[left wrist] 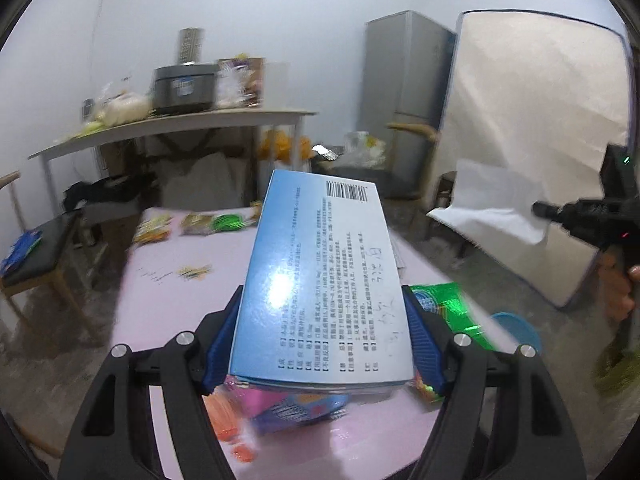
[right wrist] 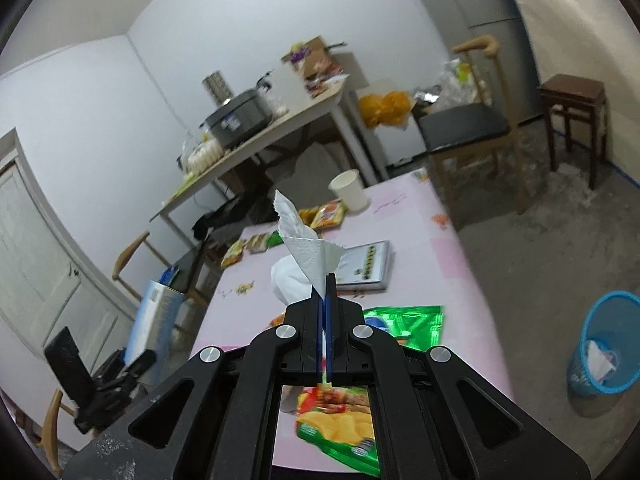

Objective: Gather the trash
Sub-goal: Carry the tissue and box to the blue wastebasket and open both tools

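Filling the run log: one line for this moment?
left gripper: shut on blue box | right gripper: shut on tissue | blue bin: on floor

A blue-and-white printed box (left wrist: 320, 280) is held above the pink table; a white tissue (right wrist: 308, 248) sticks upward, pinched

The left gripper (left wrist: 320, 344) clamps a blue and white box (left wrist: 320, 284) between its blue pads (left wrist: 424, 344), the box lying flat and reaching forward above a pink table (left wrist: 160, 304). Just right of the gripper a green wrapper (left wrist: 452, 312) lies on the table. Ahead and to the left sit small snack packets (left wrist: 188, 226). Far right, the right gripper (left wrist: 576, 216) holds a white tissue (left wrist: 492, 208), with a blue bin (left wrist: 520, 332) on the floor below it.
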Demonstrator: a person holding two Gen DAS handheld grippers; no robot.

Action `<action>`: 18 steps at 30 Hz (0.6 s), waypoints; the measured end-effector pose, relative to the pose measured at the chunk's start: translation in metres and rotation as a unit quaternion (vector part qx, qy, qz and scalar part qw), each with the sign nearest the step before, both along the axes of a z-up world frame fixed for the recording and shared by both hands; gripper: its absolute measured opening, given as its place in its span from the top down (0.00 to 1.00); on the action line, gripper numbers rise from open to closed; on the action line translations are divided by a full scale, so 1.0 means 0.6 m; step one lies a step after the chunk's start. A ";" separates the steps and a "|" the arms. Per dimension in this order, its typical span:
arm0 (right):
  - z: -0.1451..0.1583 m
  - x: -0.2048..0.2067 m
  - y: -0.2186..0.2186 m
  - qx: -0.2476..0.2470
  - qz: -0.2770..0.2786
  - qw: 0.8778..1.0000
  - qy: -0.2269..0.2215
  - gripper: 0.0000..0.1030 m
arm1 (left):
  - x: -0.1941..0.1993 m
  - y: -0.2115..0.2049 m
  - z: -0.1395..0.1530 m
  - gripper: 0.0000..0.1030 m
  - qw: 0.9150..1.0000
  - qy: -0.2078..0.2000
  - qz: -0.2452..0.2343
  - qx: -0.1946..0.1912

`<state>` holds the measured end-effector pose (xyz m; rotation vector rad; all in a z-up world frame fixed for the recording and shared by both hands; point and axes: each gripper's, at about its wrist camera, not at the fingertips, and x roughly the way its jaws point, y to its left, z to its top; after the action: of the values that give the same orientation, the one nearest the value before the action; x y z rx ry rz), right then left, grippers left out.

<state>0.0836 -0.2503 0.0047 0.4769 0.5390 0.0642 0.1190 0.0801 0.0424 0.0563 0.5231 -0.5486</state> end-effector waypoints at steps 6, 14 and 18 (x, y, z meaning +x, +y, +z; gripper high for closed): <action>-0.015 -0.087 -0.104 0.019 -0.072 0.997 -0.001 1.00 | -0.004 -0.151 0.026 0.31 0.994 0.032 -0.103 -0.024; -0.081 -0.221 -0.272 0.044 -0.218 0.974 0.046 1.00 | -0.004 -0.470 -0.014 0.31 0.956 0.147 -0.251 -0.021; -0.156 -0.264 -0.361 0.082 -0.287 0.950 0.088 1.00 | -0.041 -0.665 -0.080 0.30 0.940 0.163 -0.298 0.037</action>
<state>-0.0746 -0.4667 -0.0890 0.7927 0.5540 -0.5004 0.0944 -0.3189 -0.0058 0.2031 0.8587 -1.1434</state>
